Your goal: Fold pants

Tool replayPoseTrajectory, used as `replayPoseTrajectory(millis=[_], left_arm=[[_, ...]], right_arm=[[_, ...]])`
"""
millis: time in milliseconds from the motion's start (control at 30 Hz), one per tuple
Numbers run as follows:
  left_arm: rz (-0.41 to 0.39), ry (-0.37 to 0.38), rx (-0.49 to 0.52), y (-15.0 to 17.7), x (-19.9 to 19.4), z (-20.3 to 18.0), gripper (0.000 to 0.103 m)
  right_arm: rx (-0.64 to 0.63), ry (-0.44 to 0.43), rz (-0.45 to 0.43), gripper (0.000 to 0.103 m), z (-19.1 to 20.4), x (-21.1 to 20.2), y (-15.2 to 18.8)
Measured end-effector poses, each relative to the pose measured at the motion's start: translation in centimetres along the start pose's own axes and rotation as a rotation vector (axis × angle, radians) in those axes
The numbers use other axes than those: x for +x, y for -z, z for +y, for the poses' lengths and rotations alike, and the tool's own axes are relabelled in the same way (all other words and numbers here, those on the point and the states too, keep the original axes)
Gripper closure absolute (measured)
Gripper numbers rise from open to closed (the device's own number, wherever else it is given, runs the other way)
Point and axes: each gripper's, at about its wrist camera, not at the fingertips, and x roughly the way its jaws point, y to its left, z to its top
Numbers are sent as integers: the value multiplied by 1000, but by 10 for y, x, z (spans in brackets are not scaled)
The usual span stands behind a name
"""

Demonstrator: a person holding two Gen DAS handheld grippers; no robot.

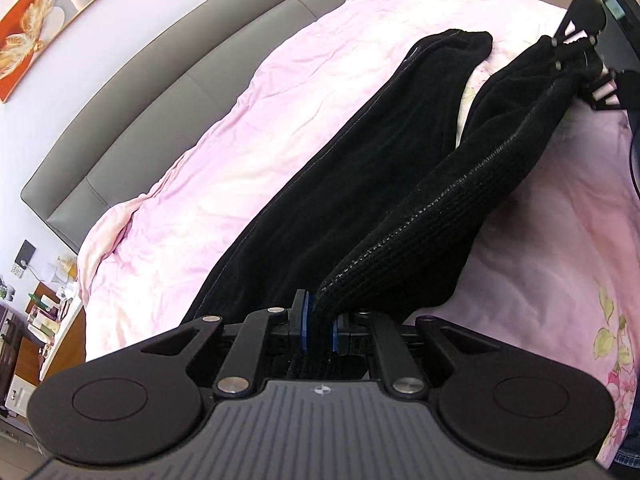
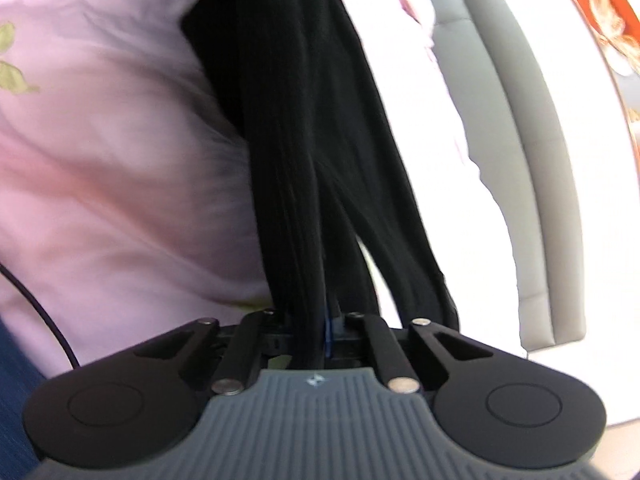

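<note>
Black pants (image 1: 340, 200) lie across a pink bedspread (image 1: 224, 148). My left gripper (image 1: 320, 326) is shut on the ribbed waistband (image 1: 420, 216) at one corner, the blue pads pinching the cloth. My right gripper (image 1: 580, 54) shows at the upper right of the left wrist view, shut on the far end of the lifted waistband. In the right wrist view, the right gripper (image 2: 320, 328) is shut on bunched black pants (image 2: 304, 128) that stretch away from it. One leg (image 1: 448, 60) lies flat towards the far end of the bed.
A grey padded headboard (image 1: 168, 96) runs along the far side of the bed and shows in the right wrist view (image 2: 516, 140). A nightstand with small items (image 1: 40, 316) stands at lower left. A cable (image 2: 36, 304) crosses the bedspread (image 2: 120, 160).
</note>
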Motion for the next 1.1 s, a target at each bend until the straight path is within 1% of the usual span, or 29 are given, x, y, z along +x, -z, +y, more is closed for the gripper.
replayPoseTrajectory(millis=[33,67,100,133,167,233,300,367,467,500,567,633,700,733,767,833,867,933,967,1000,1033,1067,1100], left_arm=[[1,4,2,-1,1,1,91],[5,10,7,-4,4,5,91],[12,20,11,-3,5,4,91],[17,29,16,-1,10,6,91],[25,36,26,0,13,4,91],[34,52,40,0,16,5,89],[35,64,46,-5,21,11,88],[26,51,61,-17,22,21,88],[4,24,76,-39,35,48,88],[-10,20,76,-47,43,59,86],[-18,2,53,-60,63,84,86],[7,-24,57,-74,93,103,86],[44,-63,75,-85,123,115,86],[68,-67,70,-88,141,120,86],[98,-55,56,-92,160,125,85],[144,-45,39,-92,198,131,80],[169,-43,33,-93,217,129,74],[222,-41,14,-87,256,126,63],[248,-42,7,-83,272,123,55],[268,-45,7,-79,284,120,52],[281,-50,8,-77,292,116,50],[285,-63,8,-76,295,113,46],[273,-87,11,-75,294,111,38]], right_arm=[[1,1,21,94,-2,2,8],[21,-19,45,92,-3,3,15],[53,-45,58,92,-8,6,22],[79,-58,66,94,-13,7,26],[103,-72,69,102,-19,7,31],[129,-83,59,102,-33,5,37],[117,-40,48,102,-49,2,38],[114,1,39,102,-72,0,41],[65,51,28,102,-109,7,37],[42,65,22,102,-122,13,35],[1,88,8,102,-144,30,25],[-43,102,2,102,-161,55,13],[-93,95,11,102,-173,88,0],[-111,80,20,102,-179,105,-6],[-128,48,36,102,-184,123,-11],[-165,-29,57,102,-186,158,-21],[-183,-65,64,101,-185,176,-25],[-207,-113,83,93,-180,213,-29],[-210,-127,98,77,-176,230,-29],[-205,-131,109,61,-173,244,-29],[-194,-133,121,55,-169,256,-28],[-167,-134,129,49,-168,264,-28],[-120,-141,138,46,-171,269,-29]])
